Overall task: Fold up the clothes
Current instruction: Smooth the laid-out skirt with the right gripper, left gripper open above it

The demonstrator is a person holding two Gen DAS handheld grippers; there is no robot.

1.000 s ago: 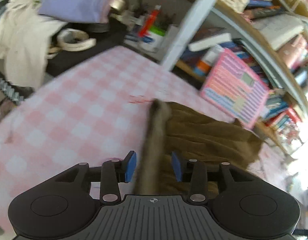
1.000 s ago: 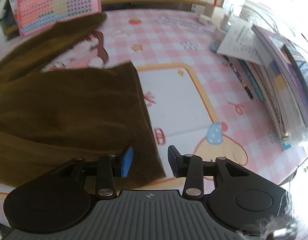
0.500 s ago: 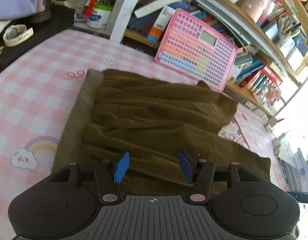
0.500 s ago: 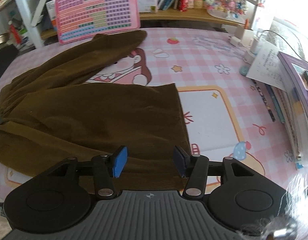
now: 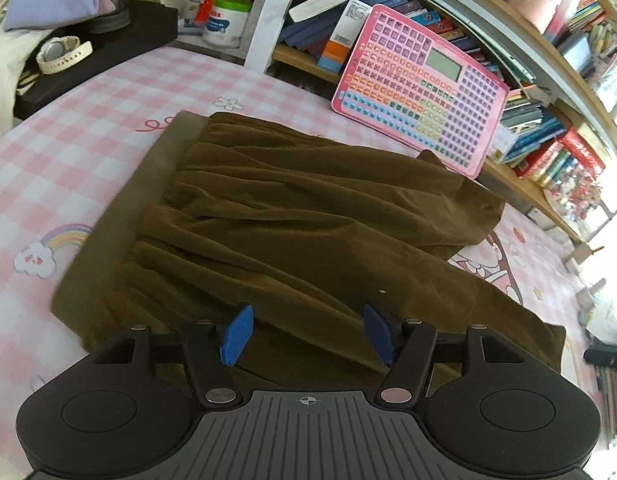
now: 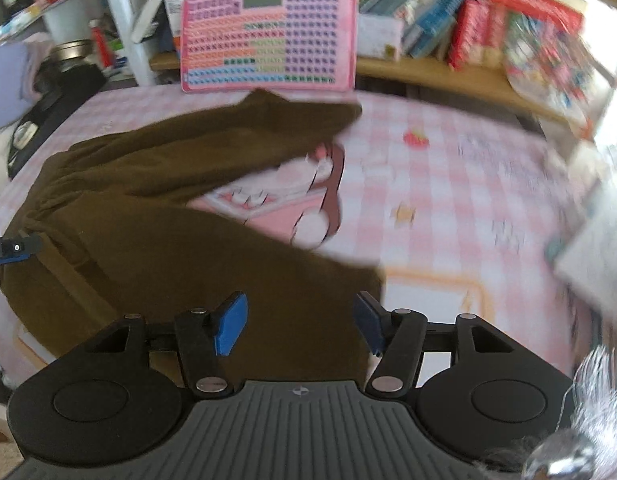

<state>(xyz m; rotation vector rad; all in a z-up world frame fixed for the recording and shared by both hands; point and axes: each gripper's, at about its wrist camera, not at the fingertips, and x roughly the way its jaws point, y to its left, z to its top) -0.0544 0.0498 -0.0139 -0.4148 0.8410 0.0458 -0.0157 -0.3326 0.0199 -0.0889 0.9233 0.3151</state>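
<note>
A brown pair of trousers (image 5: 308, 220) lies spread on the desk (image 5: 88, 120), which is covered by a pink-and-white checked cloth printed with cartoon figures. The lighter waistband (image 5: 120, 216) runs along the garment's left edge in the left wrist view, with gathered folds fanning away from it toward the right. In the right wrist view the same trousers (image 6: 168, 216) show two legs splayed apart, the far one reaching toward the back of the desk and the near one lying under the camera, with a cartoon print bare between them.

The left tongs (image 5: 308, 334) hang over the near part of the garment, blue pads wide apart and holding nothing. The right tongs (image 6: 300, 322) are likewise spread wide and hold nothing, poised above the near leg close to its hem edge; this view is blurred toward the right.

Behind the trousers a pink toy keyboard tablet (image 5: 420, 88) leans against a wooden bookshelf (image 5: 528, 184) packed with books. To the far left sit a white wristwatch (image 5: 62, 54) on a black surface and a white tub with a green lid (image 5: 226, 20).
</note>
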